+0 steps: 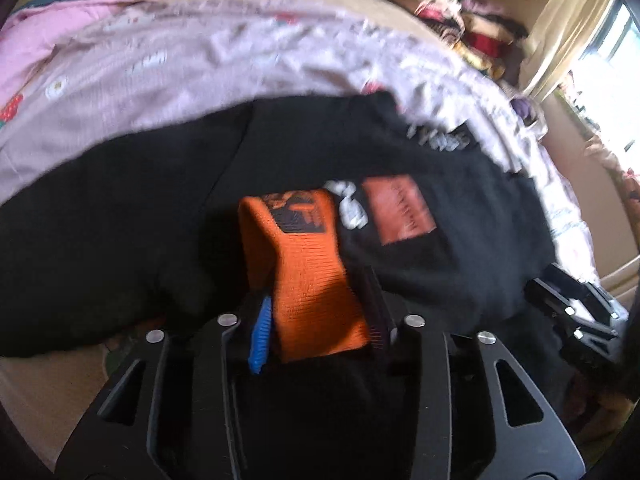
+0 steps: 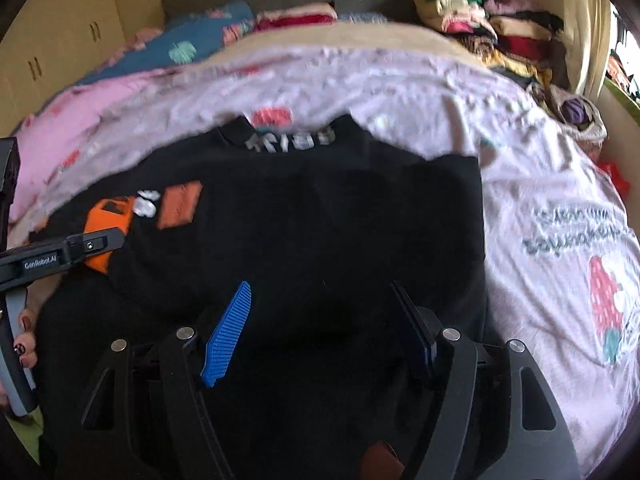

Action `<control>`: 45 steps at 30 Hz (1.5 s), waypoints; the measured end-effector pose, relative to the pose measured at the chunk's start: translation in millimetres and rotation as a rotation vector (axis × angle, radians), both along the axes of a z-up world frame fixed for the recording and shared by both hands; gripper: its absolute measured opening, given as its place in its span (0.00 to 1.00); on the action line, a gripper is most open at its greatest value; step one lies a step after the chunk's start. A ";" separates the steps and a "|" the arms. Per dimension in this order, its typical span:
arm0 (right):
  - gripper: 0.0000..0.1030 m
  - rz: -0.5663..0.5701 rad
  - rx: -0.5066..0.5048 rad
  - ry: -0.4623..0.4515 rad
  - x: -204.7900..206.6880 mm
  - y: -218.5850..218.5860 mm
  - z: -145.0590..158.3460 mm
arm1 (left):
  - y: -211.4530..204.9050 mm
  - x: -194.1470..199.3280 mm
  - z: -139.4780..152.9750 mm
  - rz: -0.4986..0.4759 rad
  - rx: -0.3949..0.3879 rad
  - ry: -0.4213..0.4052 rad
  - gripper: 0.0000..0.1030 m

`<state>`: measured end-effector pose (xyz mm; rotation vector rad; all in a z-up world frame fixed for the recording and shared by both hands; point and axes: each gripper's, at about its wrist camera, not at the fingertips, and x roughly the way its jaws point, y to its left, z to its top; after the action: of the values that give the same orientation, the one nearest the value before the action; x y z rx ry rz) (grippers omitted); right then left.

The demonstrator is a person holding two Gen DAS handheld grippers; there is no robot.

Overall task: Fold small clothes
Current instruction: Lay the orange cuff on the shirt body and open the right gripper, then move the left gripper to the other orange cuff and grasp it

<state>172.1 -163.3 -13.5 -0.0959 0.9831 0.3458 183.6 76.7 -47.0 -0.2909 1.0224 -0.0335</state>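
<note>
Gripping jaws of the left gripper (image 1: 316,312) are sitting narrow around the orange ribbed cuff (image 1: 308,264) of a black sweatshirt (image 1: 160,208), though whether the pads are pressing it or only bracketing it is hard to tell through the blur. That sweatshirt is lying spread on a pink strawberry-print bedsheet (image 2: 540,184), collar lettering (image 2: 288,142) toward the far side, orange patch (image 1: 400,208) just beside the cuff. Over the dark body, the right gripper (image 2: 320,328) is hovering with jaws wide and nothing between them. Laying the sleeve flat across the chest before letting go looks wise; pinching one layer only should be keeping the fold neat. Stacked clothes (image 2: 500,28) are piling up far off.
</note>
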 end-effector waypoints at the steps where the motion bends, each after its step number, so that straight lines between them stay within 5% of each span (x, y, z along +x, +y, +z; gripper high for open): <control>1: 0.66 -0.010 -0.006 0.020 2.1 -1.8 -5.2 | 0.9 -0.2 -1.7 -0.001 -0.004 -0.001 0.32; 10: 0.75 -0.001 0.054 0.003 -3.4 -2.0 4.9 | 8.5 -19.1 16.8 0.019 -0.003 -0.035 0.48; 13: 0.85 0.015 0.066 -0.040 -10.7 2.3 16.8 | 12.9 -26.8 23.1 0.027 0.012 -0.047 0.66; 16: 0.91 0.034 0.076 -0.070 -16.7 7.9 27.0 | 17.0 -33.2 26.5 0.032 0.003 -0.053 0.69; 19: 0.94 0.060 0.071 -0.104 -23.7 16.7 36.0 | 19.0 -38.1 30.4 0.059 0.041 -0.056 0.91; 45: 0.96 0.243 0.042 -0.243 -74.4 116.2 66.4 | 98.4 -95.2 34.4 0.277 -0.011 -0.059 0.91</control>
<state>97.7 -47.1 52.8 -0.2154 0.7238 0.5642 88.4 175.1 -12.6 -0.4367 0.9165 0.2013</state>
